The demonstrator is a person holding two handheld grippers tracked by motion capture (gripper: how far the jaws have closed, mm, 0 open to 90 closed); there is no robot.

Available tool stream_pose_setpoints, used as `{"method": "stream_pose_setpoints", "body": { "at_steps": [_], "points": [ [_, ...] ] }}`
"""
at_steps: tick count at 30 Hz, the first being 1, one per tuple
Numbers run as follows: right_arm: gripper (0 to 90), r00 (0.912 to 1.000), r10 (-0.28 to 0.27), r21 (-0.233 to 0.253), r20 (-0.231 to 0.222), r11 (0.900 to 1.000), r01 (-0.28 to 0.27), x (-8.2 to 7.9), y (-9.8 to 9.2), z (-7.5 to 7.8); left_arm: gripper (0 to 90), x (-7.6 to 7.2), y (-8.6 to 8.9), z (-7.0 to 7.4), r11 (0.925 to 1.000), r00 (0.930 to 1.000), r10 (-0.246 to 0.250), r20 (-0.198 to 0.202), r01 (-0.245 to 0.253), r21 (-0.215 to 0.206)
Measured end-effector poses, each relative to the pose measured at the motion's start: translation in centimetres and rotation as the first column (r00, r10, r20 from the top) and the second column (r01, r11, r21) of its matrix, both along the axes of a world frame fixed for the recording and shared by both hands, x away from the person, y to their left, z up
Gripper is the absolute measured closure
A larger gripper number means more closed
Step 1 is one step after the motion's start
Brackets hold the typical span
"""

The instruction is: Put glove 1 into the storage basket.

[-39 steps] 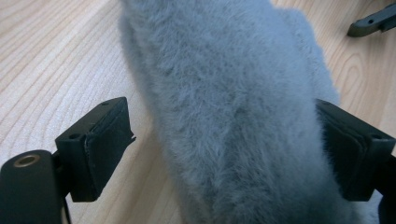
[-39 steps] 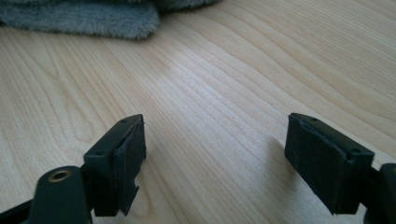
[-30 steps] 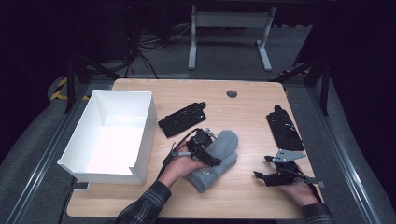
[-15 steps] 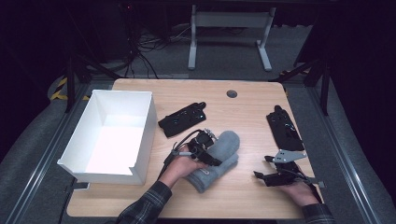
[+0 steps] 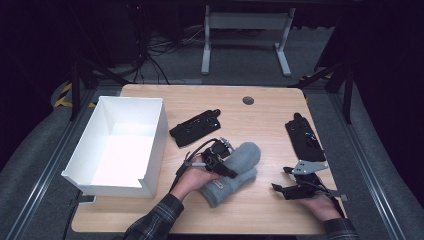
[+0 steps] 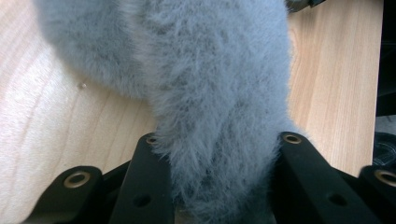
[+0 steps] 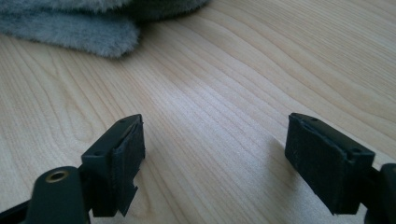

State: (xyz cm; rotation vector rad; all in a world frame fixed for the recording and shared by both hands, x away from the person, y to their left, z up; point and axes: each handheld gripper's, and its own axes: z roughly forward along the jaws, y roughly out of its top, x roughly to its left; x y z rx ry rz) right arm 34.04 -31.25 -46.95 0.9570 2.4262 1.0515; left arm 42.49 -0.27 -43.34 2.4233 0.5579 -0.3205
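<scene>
Two grey fluffy mittens [image 5: 237, 167] lie stacked in the middle of the wooden table [image 5: 200, 102]. My left gripper [image 5: 223, 161] lies on their left edge, shut on the upper mitten. In the left gripper view the grey pile [image 6: 215, 84] bulges up between both black jaws of that gripper [image 6: 219, 177]. My right gripper [image 5: 280, 181] rests low on the table at the front right, open and holding nothing, a hand's width from the mittens. The right gripper view has its jaws [image 7: 215, 158] wide apart over bare wood, with a mitten edge [image 7: 79, 28] at the top left.
A white open box [image 5: 120, 145] stands along the table's left side. A flat black holder [image 5: 195, 127] lies just behind the mittens and another [image 5: 304, 137] near the right edge. A round cable hole [image 5: 248, 100] sits at the back.
</scene>
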Motion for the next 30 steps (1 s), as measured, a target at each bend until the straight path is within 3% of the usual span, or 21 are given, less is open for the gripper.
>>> {"method": "stream_pose_setpoints", "body": {
  "at_steps": [11, 24, 30],
  "points": [
    [18.8, 1.0000, 0.002, 0.001, -0.002, 1.000, -0.002, 0.0, 0.0, 0.0, 70.6, -0.6, 0.9, 3.9, 0.9985, 0.9940, 0.044, 0.100, -0.041, -0.037],
    [18.3, 1.0000, 0.001, 0.001, -0.005, 1.000, -0.001, 0.0, 0.0, 0.0, 70.2, -0.4, 2.8, 8.6, 0.9935, 0.9844, 0.103, 0.143, -0.095, -0.063],
    [18.0, 1.0000, 0.001, 0.000, -0.005, 1.000, -0.001, 0.0, 0.0, 0.0, 70.2, -0.5, 4.0, 11.1, 0.9896, 0.9743, 0.137, 0.179, -0.127, -0.068]
  ]
}}
